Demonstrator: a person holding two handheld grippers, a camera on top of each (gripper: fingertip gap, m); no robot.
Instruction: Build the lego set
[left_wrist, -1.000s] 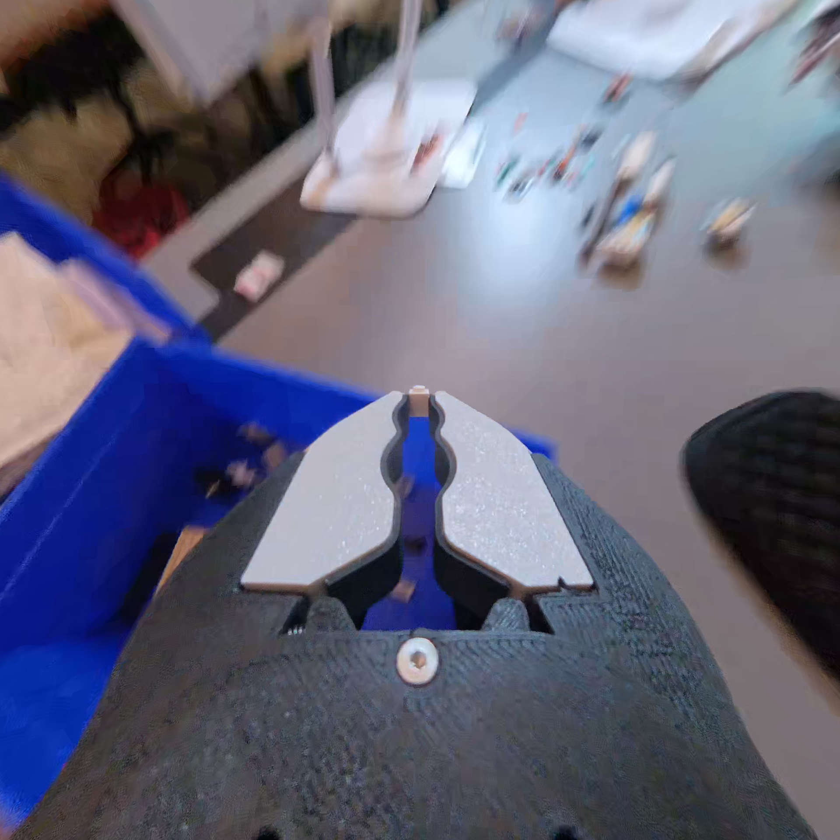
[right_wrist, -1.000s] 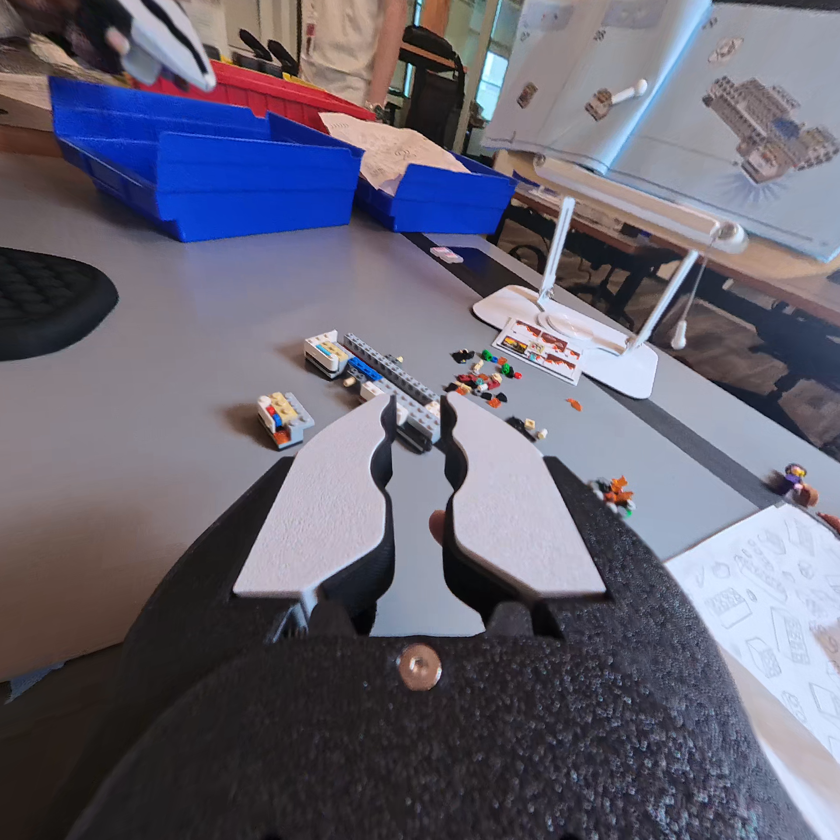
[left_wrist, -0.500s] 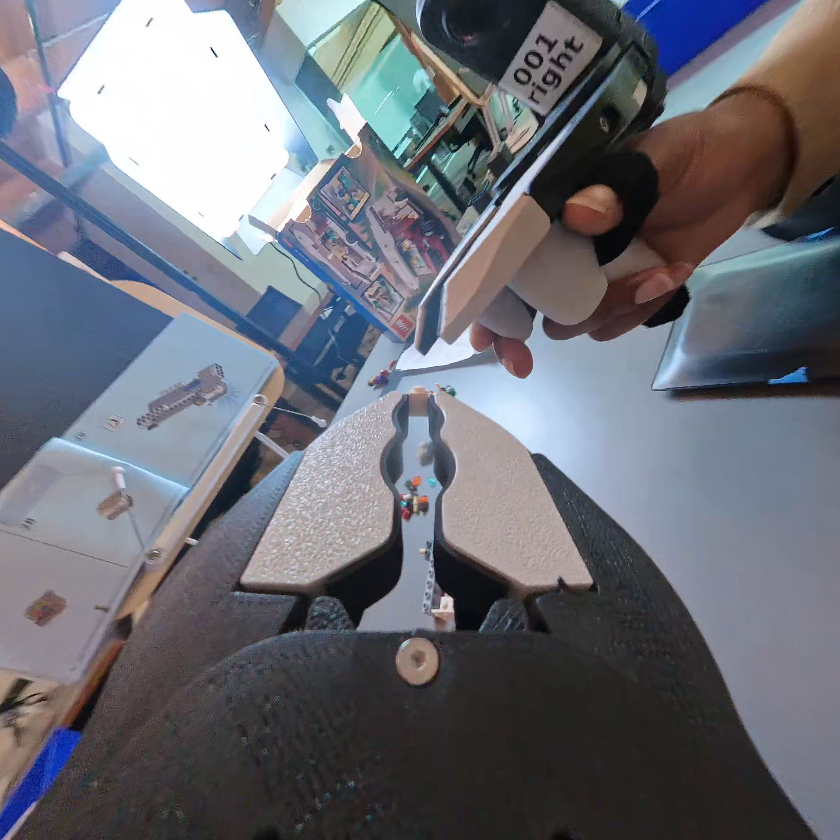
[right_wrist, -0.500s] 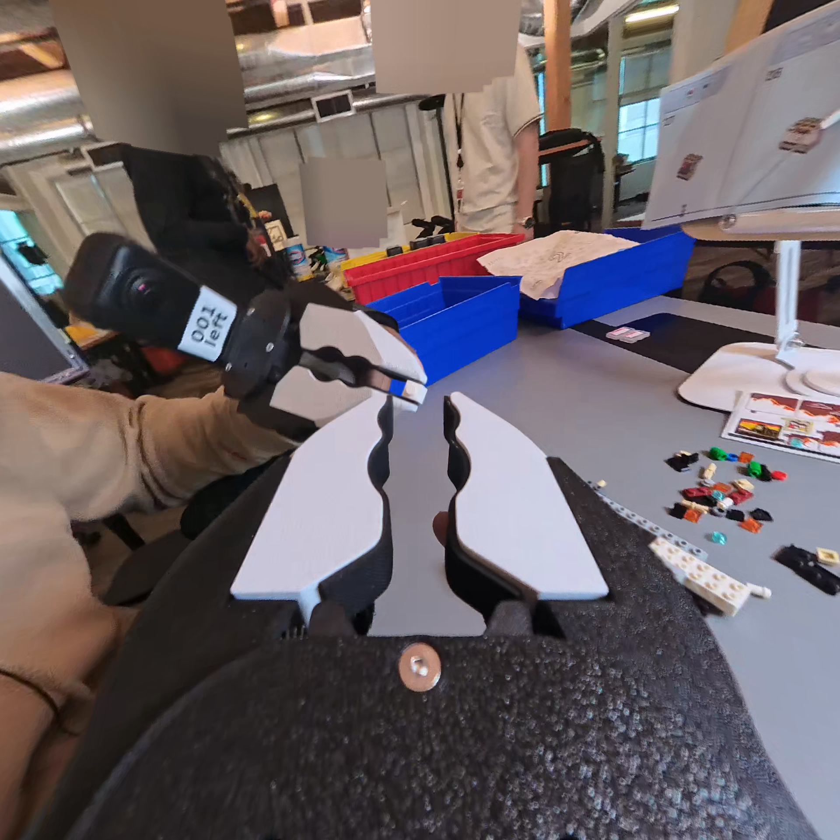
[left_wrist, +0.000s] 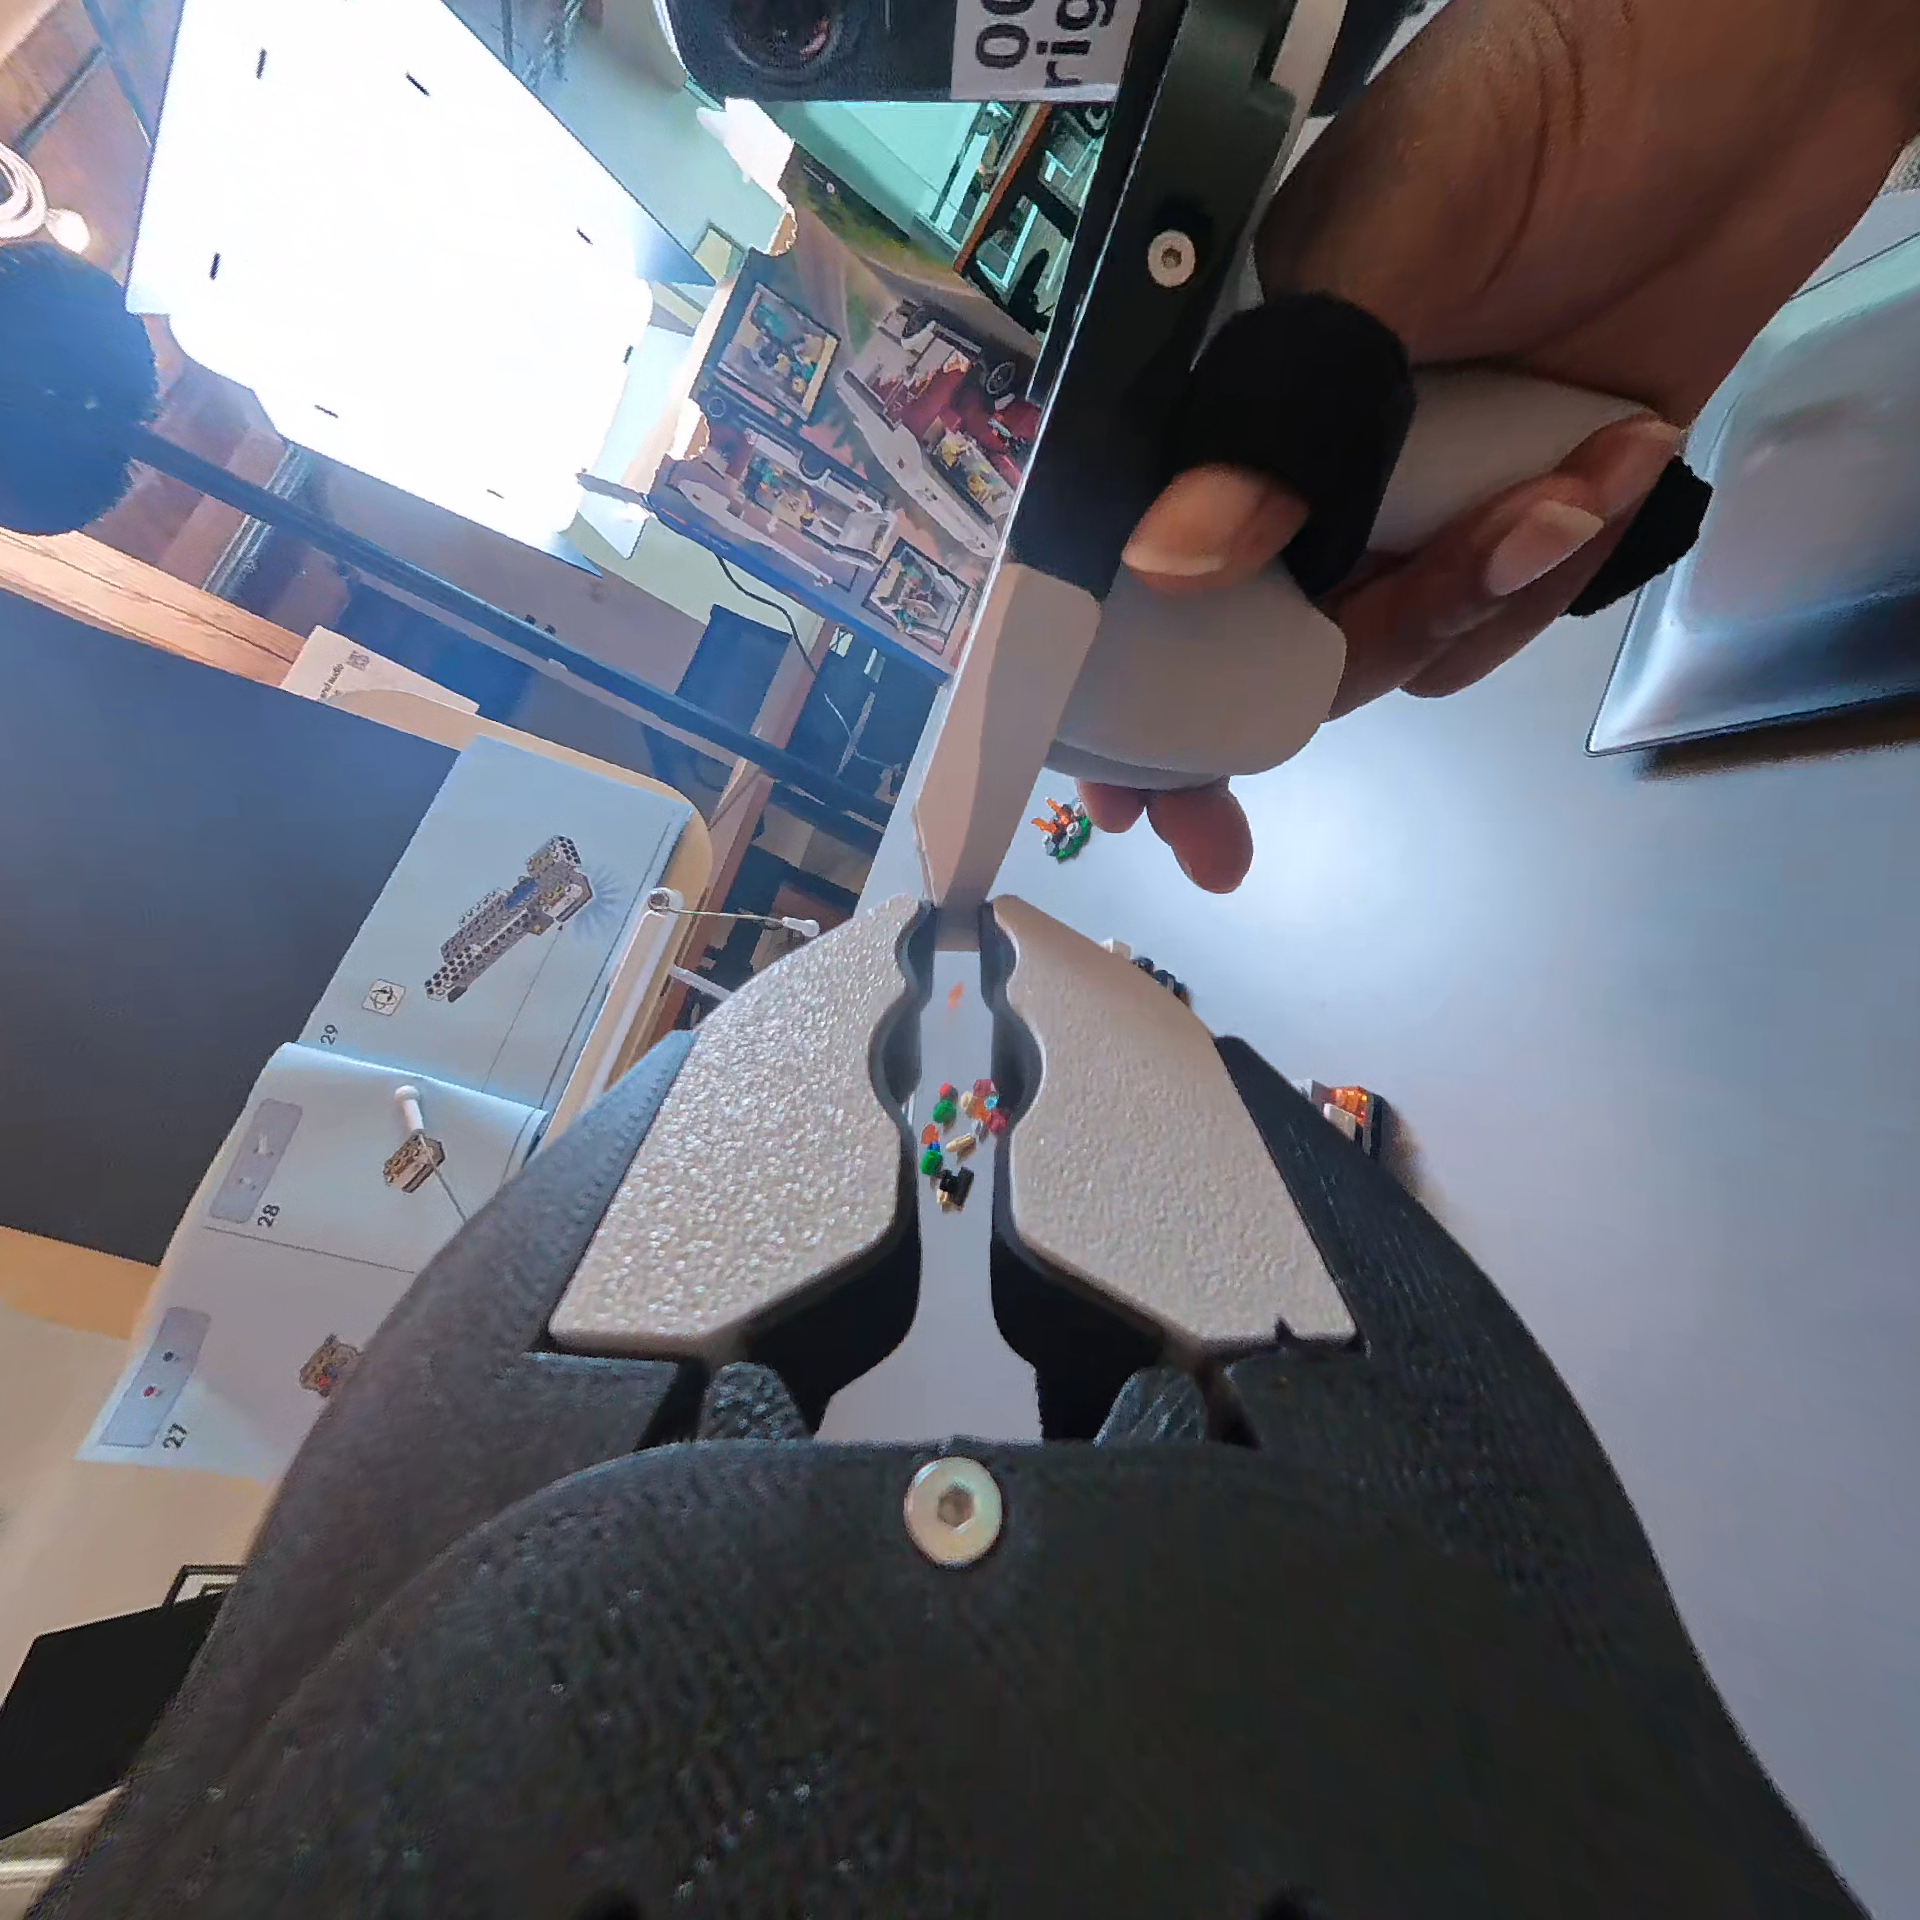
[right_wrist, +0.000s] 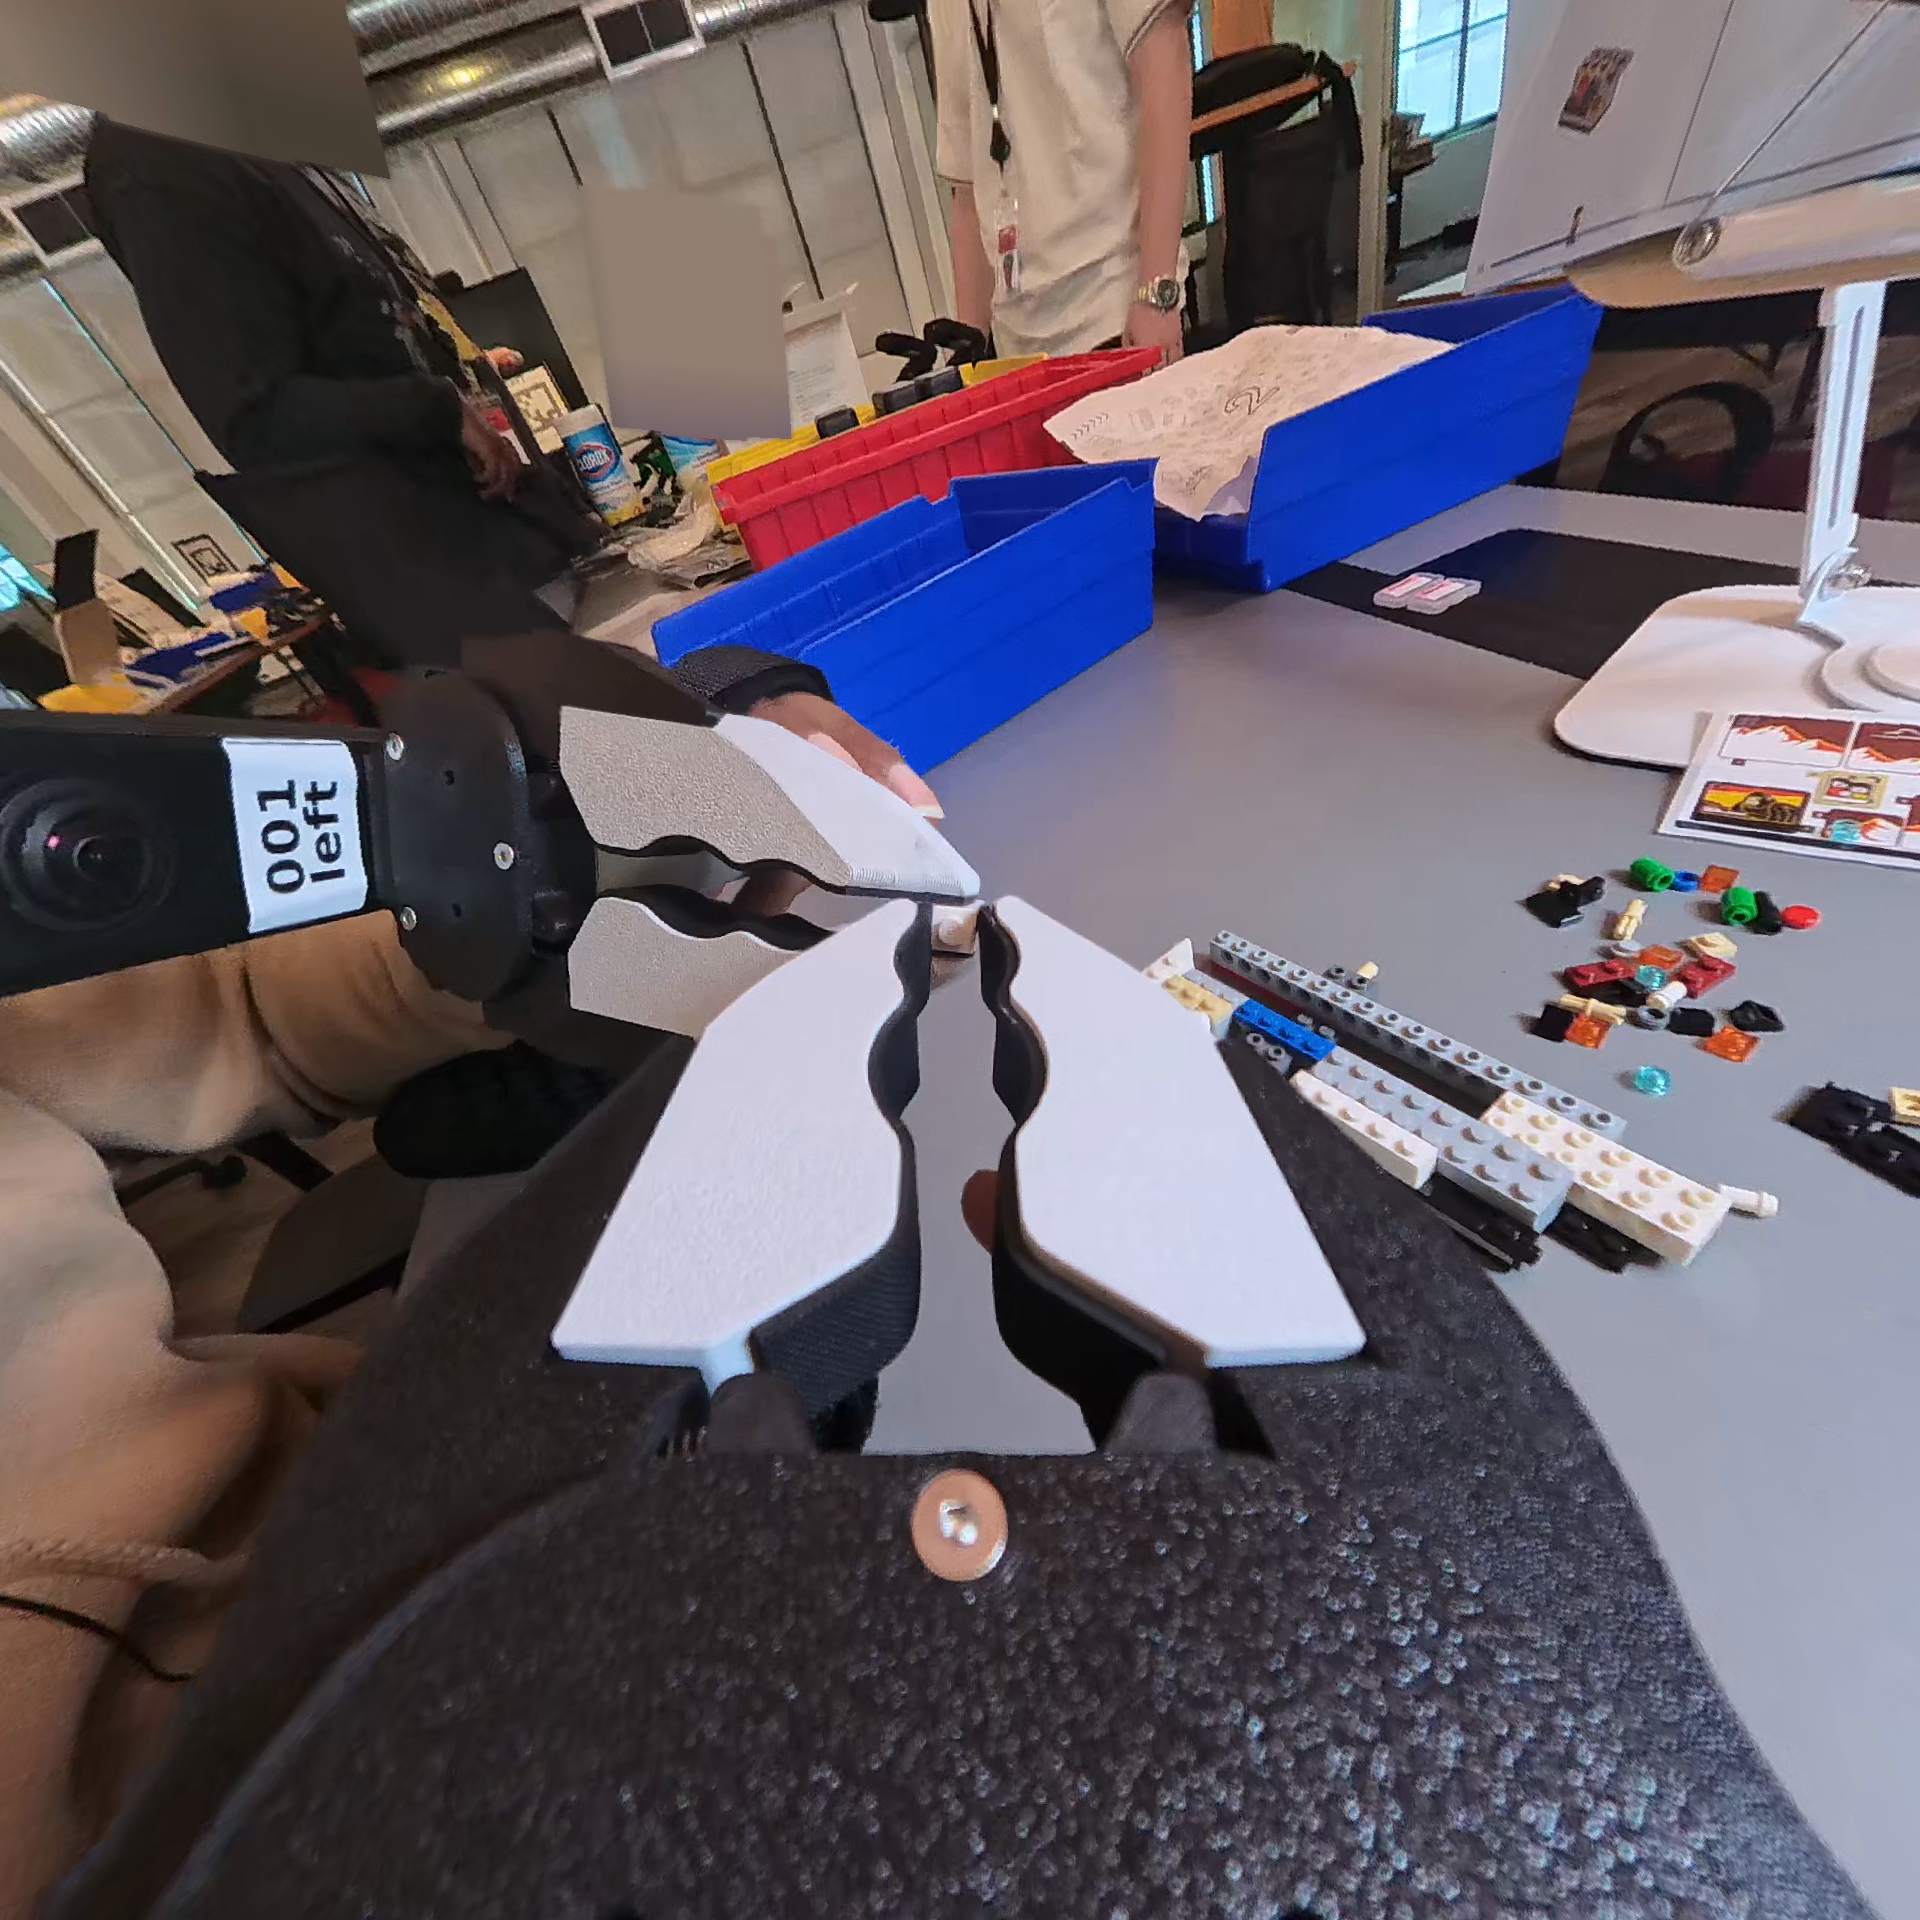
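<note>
Left gripper (right_wrist: 961, 902): its fingertips pinch a small tan brick (right_wrist: 954, 928); in the right wrist view it reaches in from the left, above the grey table (right_wrist: 1299, 748).
Right gripper (right_wrist: 954, 920): its jaws stand a narrow gap apart with the tan brick between the tips; whether they press on it I cannot tell.
Meeting point: the two pairs of tips touch or nearly touch, crossing at the brick; in the left wrist view the right gripper (left_wrist: 956, 894) comes down from above onto the left gripper (left_wrist: 956, 925), hiding the brick.
Right hand (left_wrist: 1538, 312): wraps the right gripper's handle, a black strap over one finger.
Partly built model (right_wrist: 1444, 1101): a long strip of grey, cream and blue plates lying flat on the table, just right of the right gripper's fingers.
Loose pieces (right_wrist: 1662, 977): a small scatter of red, green, orange, black and tan bits on the table, right of the model and beyond it.
Sticker sheet (right_wrist: 1808, 790): flat on the table, behind the loose pieces.
Blue bins (right_wrist: 935, 592): two at the table's far side, behind the model; the right one holds a crumpled paper bag (right_wrist: 1226, 405).
Instruction booklet (left_wrist: 416, 1049): open on a white stand, left of the left gripper.
</note>
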